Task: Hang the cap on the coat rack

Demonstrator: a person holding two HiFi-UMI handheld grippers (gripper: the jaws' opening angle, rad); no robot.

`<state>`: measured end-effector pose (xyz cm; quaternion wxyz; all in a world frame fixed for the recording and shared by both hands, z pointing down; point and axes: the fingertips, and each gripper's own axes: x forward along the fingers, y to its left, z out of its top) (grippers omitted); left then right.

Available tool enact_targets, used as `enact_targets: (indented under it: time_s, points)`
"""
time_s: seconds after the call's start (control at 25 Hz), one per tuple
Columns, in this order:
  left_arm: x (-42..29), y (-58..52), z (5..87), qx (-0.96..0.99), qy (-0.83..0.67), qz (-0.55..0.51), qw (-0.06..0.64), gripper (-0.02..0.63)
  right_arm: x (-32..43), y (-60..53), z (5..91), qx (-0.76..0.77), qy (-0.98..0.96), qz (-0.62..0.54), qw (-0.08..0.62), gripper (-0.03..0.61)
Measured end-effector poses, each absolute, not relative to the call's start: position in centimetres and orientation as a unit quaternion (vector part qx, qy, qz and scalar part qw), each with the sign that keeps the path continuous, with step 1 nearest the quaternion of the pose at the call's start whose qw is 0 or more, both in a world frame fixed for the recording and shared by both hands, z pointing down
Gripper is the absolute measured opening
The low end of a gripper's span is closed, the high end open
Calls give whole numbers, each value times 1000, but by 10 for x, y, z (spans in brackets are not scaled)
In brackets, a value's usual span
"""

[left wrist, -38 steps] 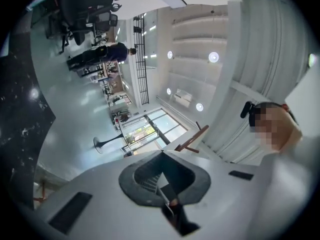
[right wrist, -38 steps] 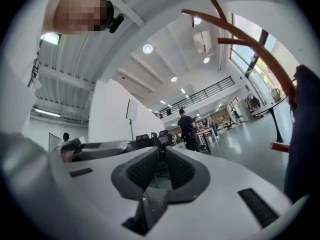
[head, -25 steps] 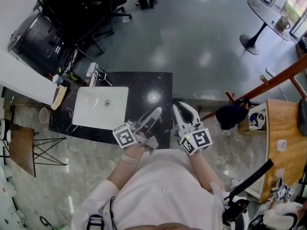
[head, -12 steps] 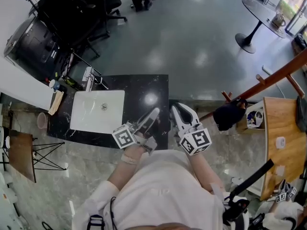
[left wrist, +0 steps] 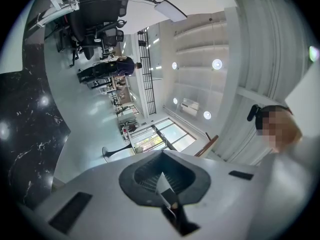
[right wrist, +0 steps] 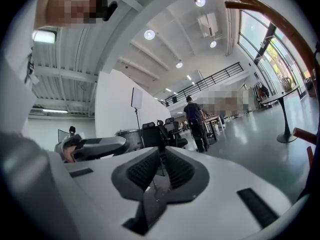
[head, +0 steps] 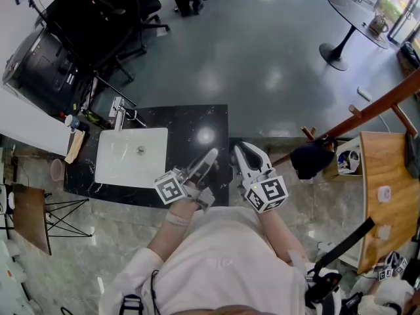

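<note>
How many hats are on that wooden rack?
1. The dark cap hangs on a lower peg of the wooden coat rack, at the head view's right side. A dark thing at the far right edge is cut off, so I cannot tell what it is.

both forearms (head: 176, 216) reach forward from the body, side by side. the left gripper (head: 207, 159) points far and slightly right, its 2 jaws pressed together with nothing between them. the right gripper (head: 244, 152), just right of it, points far and slightly left, its 2 jaws likewise closed and empty.
</note>
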<state>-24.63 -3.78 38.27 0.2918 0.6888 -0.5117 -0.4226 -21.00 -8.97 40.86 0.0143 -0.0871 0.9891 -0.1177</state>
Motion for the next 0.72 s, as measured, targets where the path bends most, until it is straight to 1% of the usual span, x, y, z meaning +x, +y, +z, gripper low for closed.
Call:
enact_targets:
  time_s: [0.24,0.36,0.72]
  points:
    - [-250,-46,388,678,-503,-440,307,8,-216,-100,409,-86,989,-120,15,46]
    - [-255,-50,389,685,-513,-423,298,8,-219,-103,411,-86,989,-122,15,46]
    - [-264,-58,394,682,-516,-419,306,8,-227,-111,410,-89,988,-128,18,46]
